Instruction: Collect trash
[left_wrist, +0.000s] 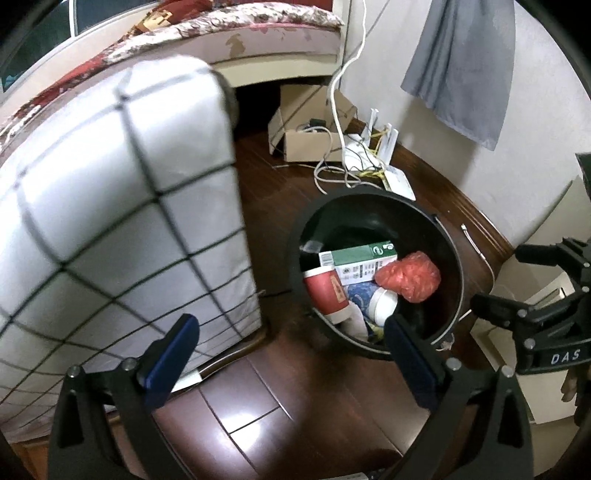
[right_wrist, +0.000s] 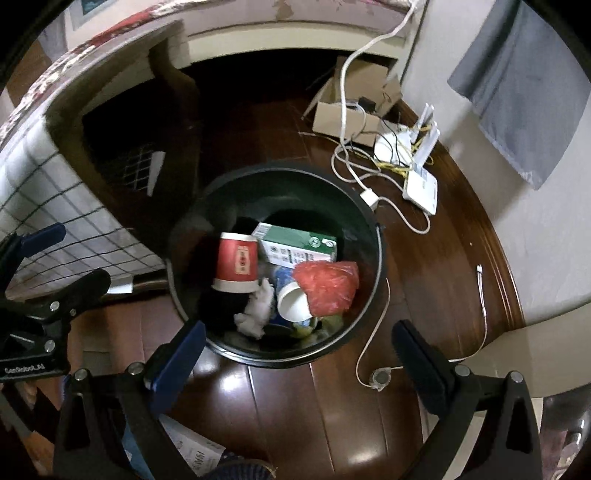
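Both grippers, left (left_wrist: 291, 354) and right (right_wrist: 297, 363), are hovering wide open and empty-handed above the black trash bin (right_wrist: 373, 236) holding a red cup (right_wrist: 236, 264).

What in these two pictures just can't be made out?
- Bottom of the bin, both views: buried under trash.
- Print on the green carton: too small.
- Paper, right view: cut off by the edge and the tongs' frame.
- Under the bed: too dark.
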